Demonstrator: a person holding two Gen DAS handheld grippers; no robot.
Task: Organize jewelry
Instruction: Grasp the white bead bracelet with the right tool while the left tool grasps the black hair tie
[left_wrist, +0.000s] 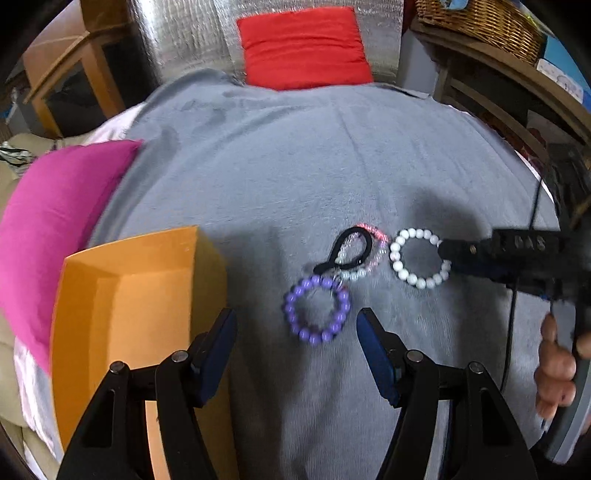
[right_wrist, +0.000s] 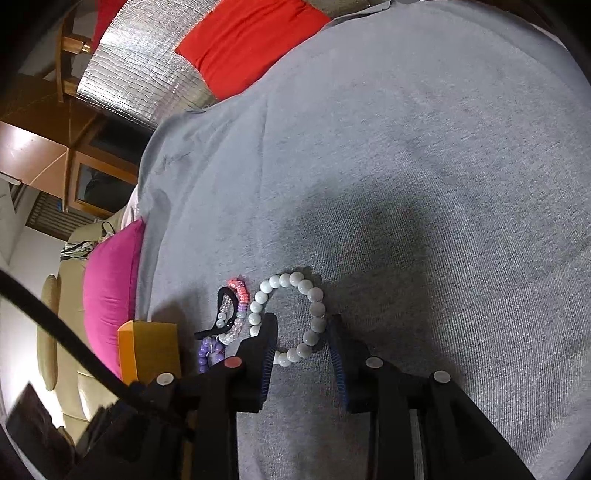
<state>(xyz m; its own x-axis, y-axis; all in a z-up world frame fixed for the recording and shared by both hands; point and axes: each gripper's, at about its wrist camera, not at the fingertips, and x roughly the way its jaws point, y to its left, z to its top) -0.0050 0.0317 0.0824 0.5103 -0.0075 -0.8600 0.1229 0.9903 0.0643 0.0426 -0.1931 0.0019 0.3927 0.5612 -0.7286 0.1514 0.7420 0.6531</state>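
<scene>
White bracelet (right_wrist: 291, 317) flat on grey blanket (right_wrist: 424, 184), near arc sitting between right claw (right_wrist: 301, 354) pads, jaws narrow, not pinching yet. Left claw (left_wrist: 295, 332) wide, empty, hovering by purple bracelet (left_wrist: 317, 308). Orange box (left_wrist: 122, 317) off left.

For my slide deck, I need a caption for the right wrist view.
Right gripper open around a white bead bracelet lying on grey cloth.

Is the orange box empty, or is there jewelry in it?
Empty as far as shown: the orange box shows only bare inside walls; its near part is hidden.
</scene>
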